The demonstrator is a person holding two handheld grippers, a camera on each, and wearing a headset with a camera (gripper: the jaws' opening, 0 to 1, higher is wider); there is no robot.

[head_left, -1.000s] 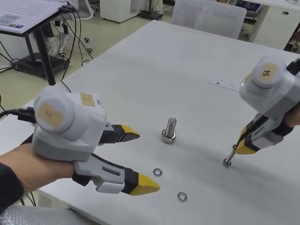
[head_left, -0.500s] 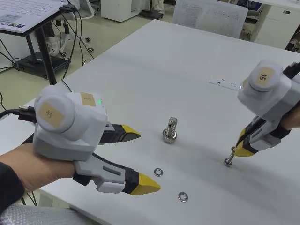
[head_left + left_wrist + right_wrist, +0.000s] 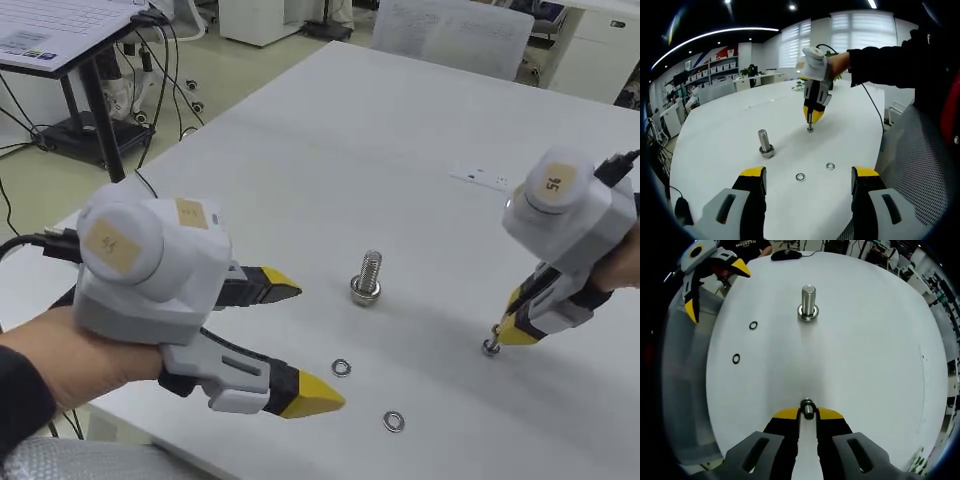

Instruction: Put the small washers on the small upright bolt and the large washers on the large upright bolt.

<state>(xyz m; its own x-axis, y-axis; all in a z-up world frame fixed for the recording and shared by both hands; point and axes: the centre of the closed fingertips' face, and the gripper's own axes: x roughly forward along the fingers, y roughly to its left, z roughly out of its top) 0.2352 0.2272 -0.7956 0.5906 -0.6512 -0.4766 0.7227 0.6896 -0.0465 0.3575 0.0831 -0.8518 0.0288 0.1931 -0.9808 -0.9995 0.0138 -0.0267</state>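
The large upright bolt (image 3: 367, 278) (image 3: 765, 143) (image 3: 808, 302) stands mid-table with a washer at its base. Two loose washers (image 3: 341, 368) (image 3: 393, 421) lie in front of it, also seen in the left gripper view (image 3: 800, 177) (image 3: 830, 166) and the right gripper view (image 3: 753, 325) (image 3: 736, 359). My left gripper (image 3: 300, 340) (image 3: 809, 175) hovers open, left of the washers, with nothing in it. The small bolt (image 3: 492, 342) (image 3: 810, 127) (image 3: 807, 408) stands at the right. My right gripper (image 3: 512, 332) (image 3: 807, 415) has its yellow tips shut on the bolt's upper part.
The white table (image 3: 400, 150) is bare around the bolts, and its front edge runs close under the left gripper. A small label (image 3: 482, 180) lies farther back. A laptop stand (image 3: 60, 30) and cables are on the floor side at the left.
My right gripper has sunk a little along the small bolt, hiding more of its shaft. The left gripper and the washers have not moved; the head camera shifted slightly.
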